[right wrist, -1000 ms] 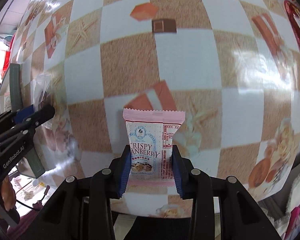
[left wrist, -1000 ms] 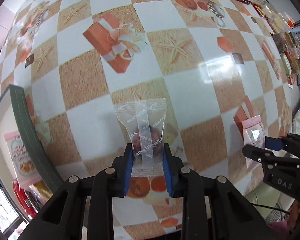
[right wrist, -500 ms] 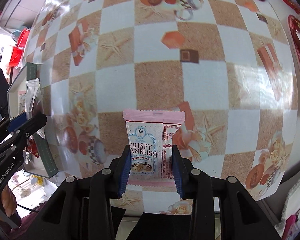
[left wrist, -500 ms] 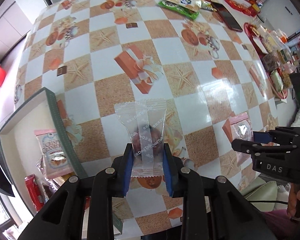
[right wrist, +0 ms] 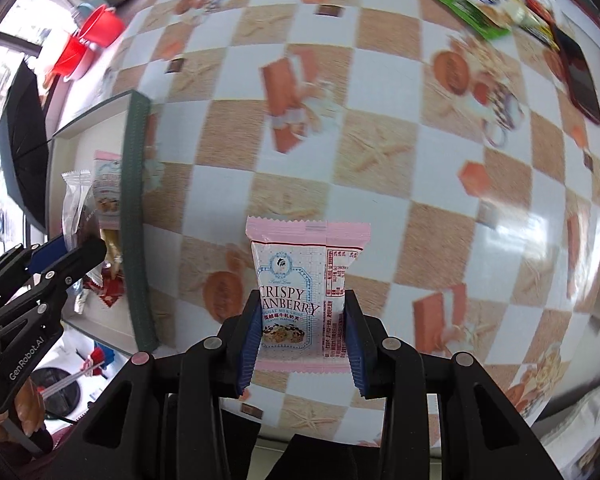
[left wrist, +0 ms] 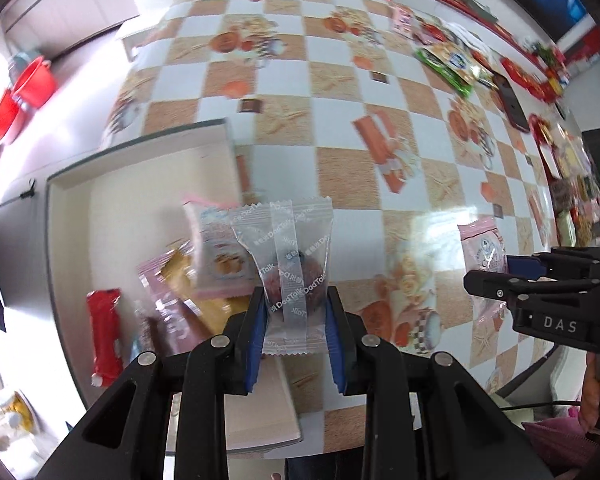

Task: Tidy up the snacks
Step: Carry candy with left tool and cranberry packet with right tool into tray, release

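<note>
My left gripper [left wrist: 296, 312] is shut on a clear DadTalk packet [left wrist: 290, 256] with a dark sweet inside, held above the right side of a shallow white box [left wrist: 72, 208] with a green rim. The box holds several snack packets, among them a pink one [left wrist: 216, 248] and a red one [left wrist: 105, 336]. My right gripper [right wrist: 302, 320] is shut on a pink Crispy Cranberry packet [right wrist: 300, 280], held over the checkered table to the right of the box [right wrist: 136, 220]. Each gripper shows in the other's view: the right one [left wrist: 496, 270] and the left one [right wrist: 74, 250].
The checkered tablecloth [left wrist: 340, 160] covers the table. Green and other snack bags [left wrist: 452, 60] and a dark phone [left wrist: 510, 102] lie at the far right. Red buckets [left wrist: 28, 88] stand on the floor at the left. A black umbrella [right wrist: 20, 136] is beside the box.
Both grippers have risen and swung left with their packets. The box now lies under the left gripper, and far more of the table shows.
</note>
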The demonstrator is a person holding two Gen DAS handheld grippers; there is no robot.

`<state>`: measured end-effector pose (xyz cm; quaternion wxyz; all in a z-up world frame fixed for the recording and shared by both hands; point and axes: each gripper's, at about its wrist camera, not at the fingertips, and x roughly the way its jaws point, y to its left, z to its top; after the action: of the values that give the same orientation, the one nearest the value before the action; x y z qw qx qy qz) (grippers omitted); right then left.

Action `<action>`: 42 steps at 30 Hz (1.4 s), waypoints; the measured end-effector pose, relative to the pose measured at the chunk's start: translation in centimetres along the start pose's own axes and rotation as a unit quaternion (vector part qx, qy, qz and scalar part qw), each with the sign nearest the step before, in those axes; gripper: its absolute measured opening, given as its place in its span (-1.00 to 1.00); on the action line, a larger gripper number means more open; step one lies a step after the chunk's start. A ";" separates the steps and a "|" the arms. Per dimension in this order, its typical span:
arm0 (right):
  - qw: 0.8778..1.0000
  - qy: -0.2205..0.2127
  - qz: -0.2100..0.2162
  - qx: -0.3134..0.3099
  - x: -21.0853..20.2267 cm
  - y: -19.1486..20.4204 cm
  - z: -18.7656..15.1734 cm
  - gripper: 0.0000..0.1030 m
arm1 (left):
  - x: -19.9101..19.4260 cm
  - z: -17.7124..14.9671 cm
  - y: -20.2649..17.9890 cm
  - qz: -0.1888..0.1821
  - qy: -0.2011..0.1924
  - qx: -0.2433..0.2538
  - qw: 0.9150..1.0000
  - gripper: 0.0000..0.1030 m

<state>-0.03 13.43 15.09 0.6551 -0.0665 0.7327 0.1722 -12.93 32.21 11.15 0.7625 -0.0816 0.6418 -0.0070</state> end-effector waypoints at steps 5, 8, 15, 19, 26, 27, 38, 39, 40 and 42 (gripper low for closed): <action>0.999 0.009 0.003 -0.053 0.7 3.8 1.2 -0.23 | 0.1 -1.4 4.3 0.013 0.007 -0.048 0.999 -0.41; 0.996 0.011 0.002 -0.089 0.5 6.8 2.1 -0.23 | 0.2 -2.2 6.5 0.017 0.006 -0.076 0.997 -0.41; 0.989 0.020 0.008 -0.146 1.4 12.8 3.6 -0.23 | 0.3 -3.0 10.1 0.029 0.007 -0.118 0.993 -0.41; 0.986 0.030 0.009 -0.164 2.5 15.4 4.7 -0.23 | 0.5 -2.8 11.5 0.036 0.007 -0.127 0.991 -0.41; 0.983 0.038 0.010 -0.182 3.7 18.9 6.8 -0.23 | 1.2 -2.4 13.1 0.037 0.013 -0.137 0.990 -0.41; 0.982 0.038 0.010 -0.182 3.8 19.2 7.0 -0.23 | 1.4 -2.4 13.4 0.038 0.015 -0.139 0.990 -0.41; 0.986 0.048 0.026 -0.156 4.3 20.6 9.8 0.74 | 0.7 -2.4 13.6 0.047 -0.010 -0.129 0.991 0.54; 0.986 0.048 0.024 -0.159 4.2 20.6 9.6 0.74 | 0.8 -2.4 13.6 0.044 -0.008 -0.127 0.991 0.55; 0.985 0.053 0.022 -0.162 4.2 20.5 9.3 0.74 | 0.9 -2.5 13.6 0.044 -0.002 -0.125 0.991 0.56; 0.985 0.058 0.016 -0.162 4.5 20.6 8.9 0.74 | 1.6 -2.6 13.5 0.048 0.021 -0.121 0.991 0.56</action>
<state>1.06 36.18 13.33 0.5890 -0.1697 0.7329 0.2952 -16.46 45.01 7.32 0.7327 -0.1418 0.6572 0.1053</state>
